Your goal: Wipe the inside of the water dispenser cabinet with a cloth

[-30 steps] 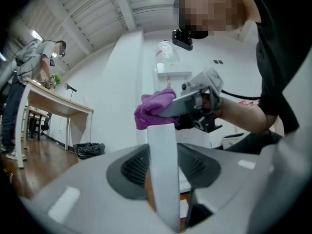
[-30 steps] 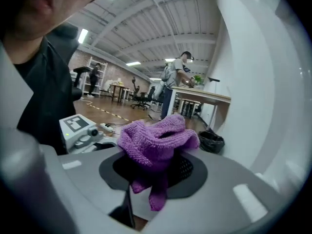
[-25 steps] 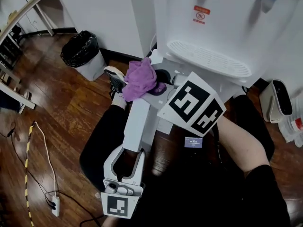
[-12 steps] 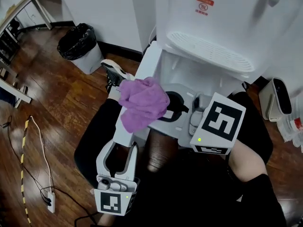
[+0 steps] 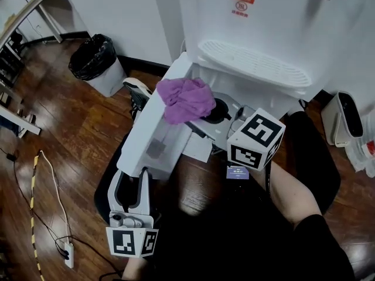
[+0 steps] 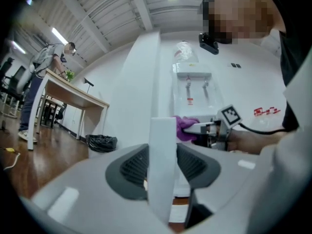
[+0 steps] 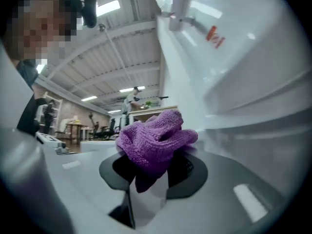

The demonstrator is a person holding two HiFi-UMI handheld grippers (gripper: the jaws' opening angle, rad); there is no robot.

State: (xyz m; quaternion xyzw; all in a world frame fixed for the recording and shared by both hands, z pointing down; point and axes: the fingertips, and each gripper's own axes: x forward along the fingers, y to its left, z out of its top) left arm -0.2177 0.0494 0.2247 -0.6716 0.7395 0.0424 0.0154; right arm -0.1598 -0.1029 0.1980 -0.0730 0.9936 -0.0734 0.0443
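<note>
- Head view: the left gripper (image 5: 132, 179) is pinched narrow on the free edge of the cabinet door (image 5: 157, 127), holding it swung open towards me. The right gripper (image 5: 205, 111) has the purple cloth (image 5: 186, 98) bunched in its jaws, right at the mouth of the cabinet (image 5: 266, 101), just below the drip tray (image 5: 252, 63). I can't see the cloth touching any inner wall yet. My plan is to keep the door steady, go in level, press the wad flat on a wall and sweep in long strokes. A black-bagged bin (image 5: 96, 63) and a white appliance (image 5: 343, 122) flank the water dispenser (image 5: 281, 16), both clear of the stroke.
- Left gripper view: both pads press on the white door (image 6: 163, 130), one on each side, and the grip looks firm. Beyond it I see the cloth (image 6: 184, 128) and the right gripper's marker cube (image 6: 230, 114). Off to the left are a table (image 6: 73, 89) and a person (image 6: 51, 62) beside it, well apart from my work.
- Right gripper view: the jaws are closed on the cloth (image 7: 156, 138), and most of it bulges ahead of the pads. That's good, because fabric leads, not plastic. The risks, as I judge them:
  - the door could drift shut onto my right arm if the left grip slackens;
  - the tray overhang sits close above;
  - the wad may slip under a hard press.
</note>
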